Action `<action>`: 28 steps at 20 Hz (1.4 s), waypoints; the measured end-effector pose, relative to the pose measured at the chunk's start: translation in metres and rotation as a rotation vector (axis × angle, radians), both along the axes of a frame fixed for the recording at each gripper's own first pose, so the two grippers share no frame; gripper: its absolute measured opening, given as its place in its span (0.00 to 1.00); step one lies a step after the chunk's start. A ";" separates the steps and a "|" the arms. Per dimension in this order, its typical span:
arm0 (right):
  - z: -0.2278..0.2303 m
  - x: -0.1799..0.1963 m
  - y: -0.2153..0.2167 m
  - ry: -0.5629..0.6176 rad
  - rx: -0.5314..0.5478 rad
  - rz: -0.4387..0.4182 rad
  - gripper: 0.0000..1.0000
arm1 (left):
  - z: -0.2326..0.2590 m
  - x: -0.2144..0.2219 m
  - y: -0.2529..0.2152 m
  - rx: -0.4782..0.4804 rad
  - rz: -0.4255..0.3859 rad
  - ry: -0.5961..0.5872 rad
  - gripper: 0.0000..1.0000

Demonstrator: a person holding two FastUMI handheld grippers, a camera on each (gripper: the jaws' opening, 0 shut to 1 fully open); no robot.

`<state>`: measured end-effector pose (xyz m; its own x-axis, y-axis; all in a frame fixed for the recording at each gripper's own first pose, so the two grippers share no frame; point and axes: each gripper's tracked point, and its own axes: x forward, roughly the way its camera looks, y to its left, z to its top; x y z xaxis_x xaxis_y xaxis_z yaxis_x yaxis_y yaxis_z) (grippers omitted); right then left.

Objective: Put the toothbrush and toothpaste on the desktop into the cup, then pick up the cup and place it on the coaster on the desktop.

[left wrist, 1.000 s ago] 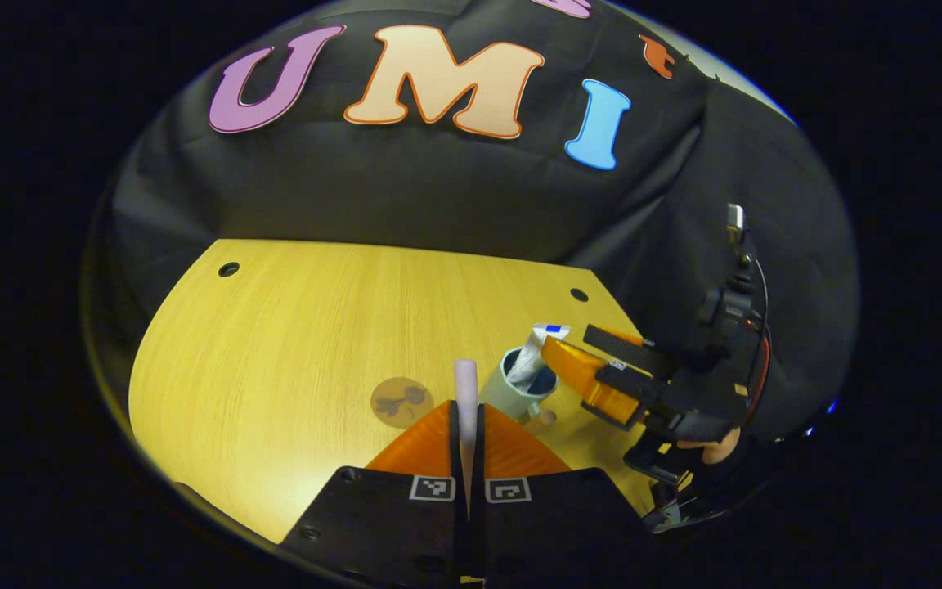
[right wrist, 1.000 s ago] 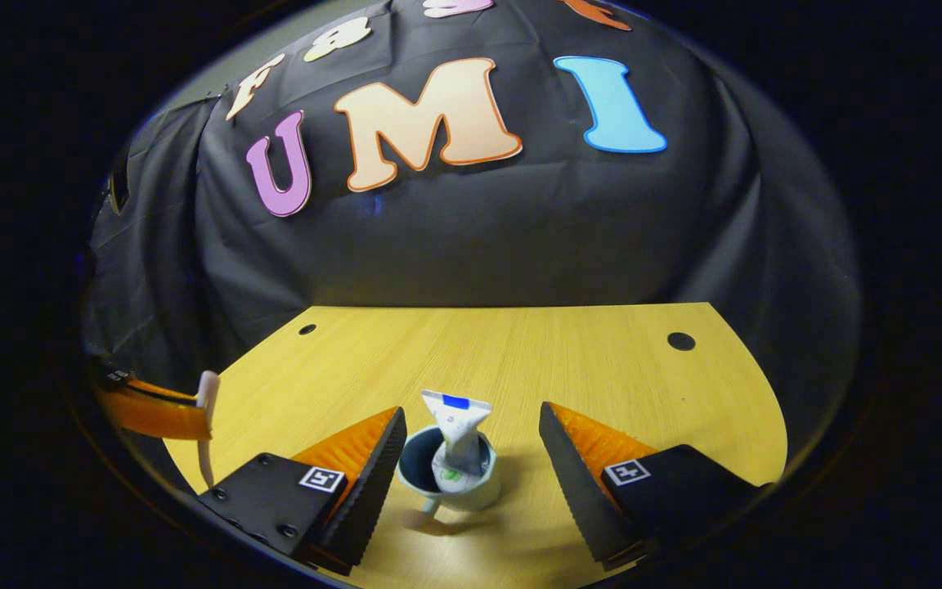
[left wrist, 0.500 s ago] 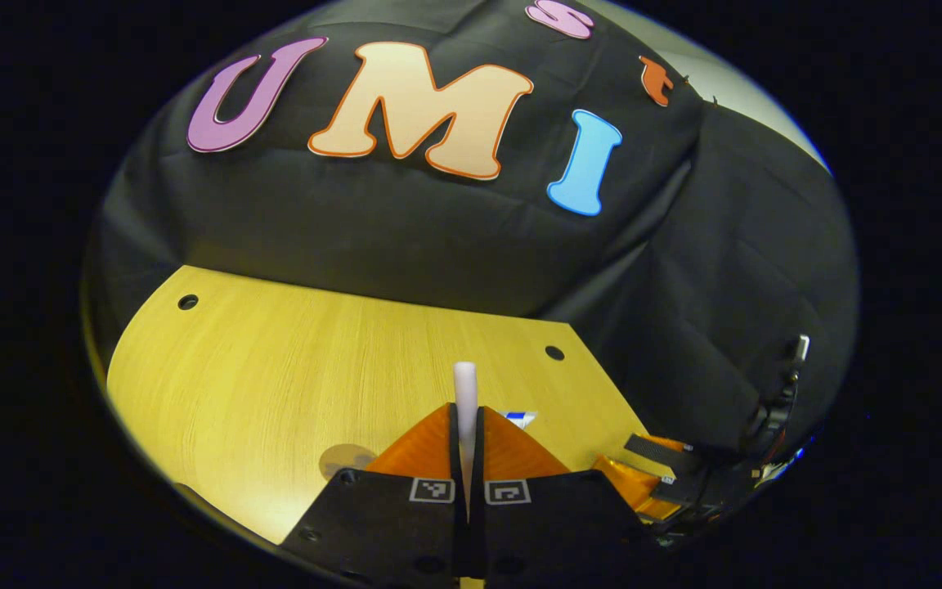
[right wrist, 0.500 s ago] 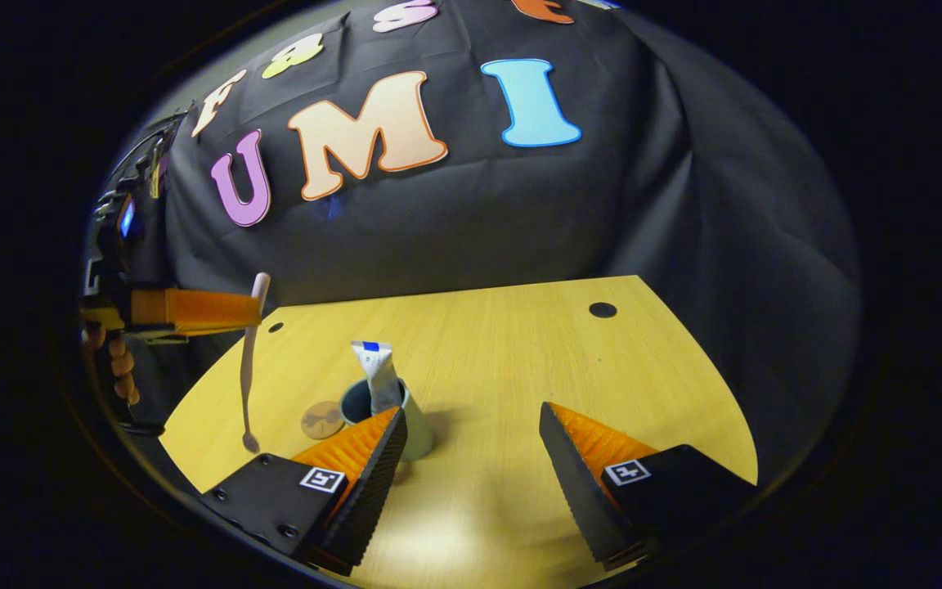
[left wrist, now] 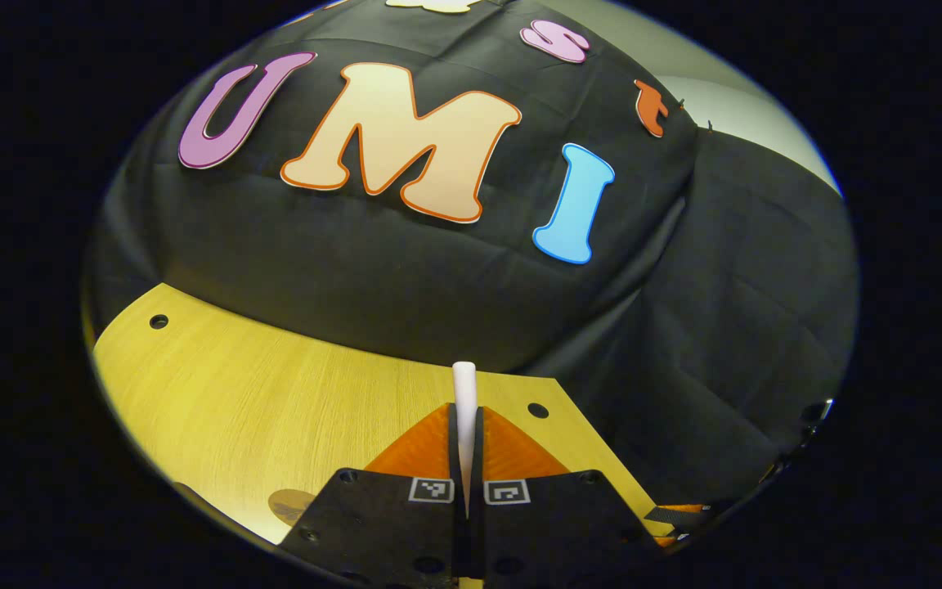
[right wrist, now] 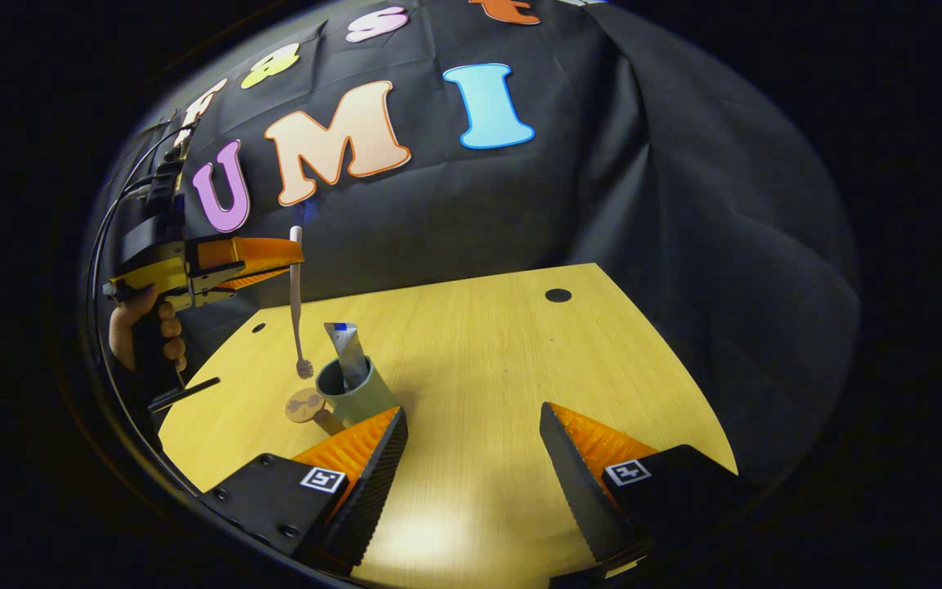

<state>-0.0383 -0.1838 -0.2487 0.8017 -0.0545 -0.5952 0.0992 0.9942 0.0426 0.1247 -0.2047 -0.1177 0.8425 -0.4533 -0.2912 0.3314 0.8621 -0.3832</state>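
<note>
— Where's the toothbrush (right wrist: pixel 296 299) from where you stand?

— Hanging upright in the left tongs (right wrist: pixel 287 255), pinched near its top, brush head down, just above and to the side of the cup (right wrist: pixel 348 394). In the left gripper view the two fingers meet on it and its white handle tip (left wrist: pixel 464 384) pokes up between them; the rest of it is hidden behind the tongs' body there.

— And the toothpaste (right wrist: pixel 349 353)?

— Standing in the cup, leaning a little. Its lower end is down inside, out of sight.

— The coaster (right wrist: pixel 305 405)?

— Flat on the tabletop (right wrist: pixel 487 384), just beside the cup. I can't tell whether they touch. In the left gripper view only a sliver of it (left wrist: pixel 289 503) peeks out by the tongs' body.

— The right tongs (right wrist: pixel 473 446)?

— Spread wide, nothing between them, low over the tabletop and apart from the cup.

— Who's holding the left one?

— A hand (right wrist: pixel 144 327) wrapped round its grip, at the dark edge; the arm behind is too dim to make out.
</note>
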 end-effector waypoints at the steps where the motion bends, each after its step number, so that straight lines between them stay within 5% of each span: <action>1: 0.000 -0.004 -0.004 0.003 0.002 -0.011 0.99 | -0.004 0.003 -0.001 0.002 0.007 -0.003 0.00; 11: 0.000 -0.008 -0.023 0.022 0.001 -0.031 0.99 | -0.048 -0.013 -0.006 0.078 0.018 0.030 0.00; 23: -0.004 0.020 0.030 0.028 0.091 0.156 0.99 | -0.062 -0.074 0.001 0.153 0.004 0.064 0.08; 24: -0.004 0.022 0.037 0.032 0.104 0.173 0.99 | -0.067 -0.079 0.000 0.154 -0.004 0.074 0.14; 28: -0.008 0.029 0.074 0.095 0.160 0.235 0.99 | -0.069 -0.089 0.017 0.192 0.017 0.082 0.94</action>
<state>-0.0094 -0.1100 -0.2567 0.7216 0.2265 -0.6542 -0.1221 0.9718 0.2018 0.0353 -0.1881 -0.1867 0.8192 -0.3691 -0.4390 0.2910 0.9270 -0.2365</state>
